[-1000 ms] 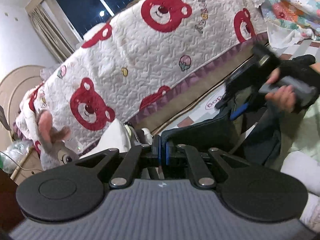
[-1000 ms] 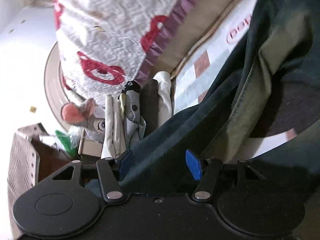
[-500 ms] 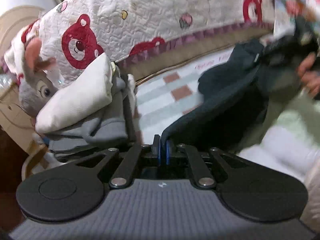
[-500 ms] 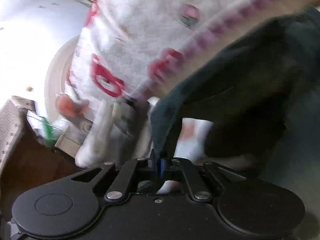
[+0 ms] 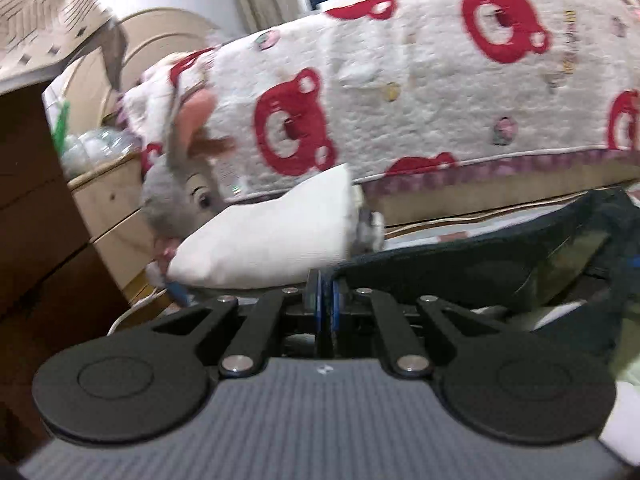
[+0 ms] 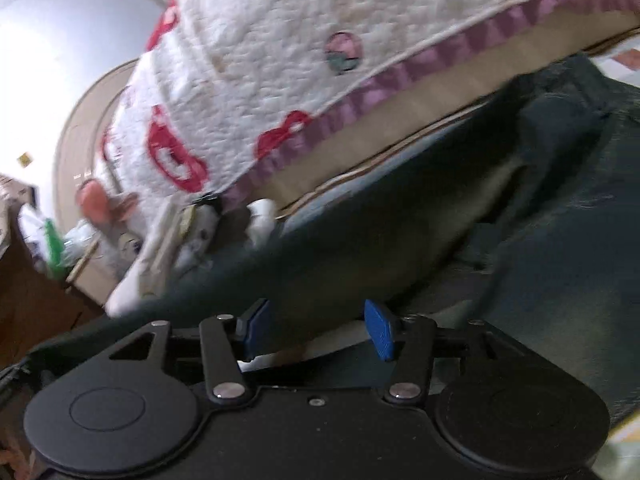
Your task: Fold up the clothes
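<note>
A dark blue-green garment [image 5: 500,256] lies spread on the bed and reaches off to the right. My left gripper [image 5: 325,300] is shut on its near edge, the cloth pinched between the blue pads. In the right wrist view the same garment [image 6: 440,216] fills the foreground. My right gripper [image 6: 318,326] hovers at its near edge. Its jaws are opening, the blue pads [image 6: 380,332] stand apart, and neither presses on the cloth. A stack of folded clothes topped by a white piece [image 5: 272,240] sits at the left, just beyond the left gripper.
A white quilt with red bears [image 5: 400,100] rises behind the garment. A grey plush toy [image 5: 180,192] leans by the folded stack. A brown wooden cabinet [image 5: 36,220] stands at the left, with a curved headboard [image 5: 160,40] behind it.
The right gripper was open a second ago, shut on the dark cloth half a second ago, and now stands open again. The left view has rolled level and swung toward the folded stack, grip unchanged.
</note>
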Available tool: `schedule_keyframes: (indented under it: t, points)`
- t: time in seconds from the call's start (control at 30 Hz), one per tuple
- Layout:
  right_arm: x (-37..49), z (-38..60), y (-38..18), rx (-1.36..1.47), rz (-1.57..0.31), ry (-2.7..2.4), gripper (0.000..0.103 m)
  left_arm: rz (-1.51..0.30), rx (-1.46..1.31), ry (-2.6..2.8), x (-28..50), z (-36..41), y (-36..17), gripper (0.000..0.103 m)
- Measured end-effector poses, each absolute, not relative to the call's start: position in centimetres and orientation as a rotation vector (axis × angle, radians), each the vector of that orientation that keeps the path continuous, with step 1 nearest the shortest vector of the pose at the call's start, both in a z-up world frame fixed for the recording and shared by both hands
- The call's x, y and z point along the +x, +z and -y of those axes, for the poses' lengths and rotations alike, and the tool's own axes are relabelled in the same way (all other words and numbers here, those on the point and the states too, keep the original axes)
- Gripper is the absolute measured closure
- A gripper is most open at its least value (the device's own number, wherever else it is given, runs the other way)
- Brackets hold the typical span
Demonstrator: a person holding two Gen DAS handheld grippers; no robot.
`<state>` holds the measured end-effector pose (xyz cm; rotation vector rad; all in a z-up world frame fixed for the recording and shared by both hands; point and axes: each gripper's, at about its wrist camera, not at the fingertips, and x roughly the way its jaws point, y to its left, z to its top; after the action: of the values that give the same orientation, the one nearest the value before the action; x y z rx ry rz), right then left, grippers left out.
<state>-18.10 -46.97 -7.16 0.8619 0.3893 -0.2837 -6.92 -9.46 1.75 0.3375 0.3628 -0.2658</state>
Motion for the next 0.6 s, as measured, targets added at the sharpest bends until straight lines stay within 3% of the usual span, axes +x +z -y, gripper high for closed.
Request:
schedule_keyframes:
  t: [0.3, 0.47, 0.53, 0.6]
  points:
    - [-21.6, 50.8, -8.0, 0.793, -0.472, -0.470, 0.045, -0.388, 0.377, -0.303, -5.8, 10.3, 1.7, 0.098]
    - [-21.3, 52.9, -7.0, 0.680, -0.563, -0.538, 0.045, -0.273, 0.655, -0.442, 0.4, 15.2, 8.3, 0.098]
    - [-20.8, 53.8, -5.9, 0.622, -0.562, -0.551, 0.045, -0.271, 0.634, -0.416, 4.8, 16.7, 11.7, 0.098]
    - [-20.8, 54.7, -5.2, 0.596, -0.547, -0.560, 0.046, -0.326, 0.608, -0.337, 10.5, 17.7, 13.0, 0.092]
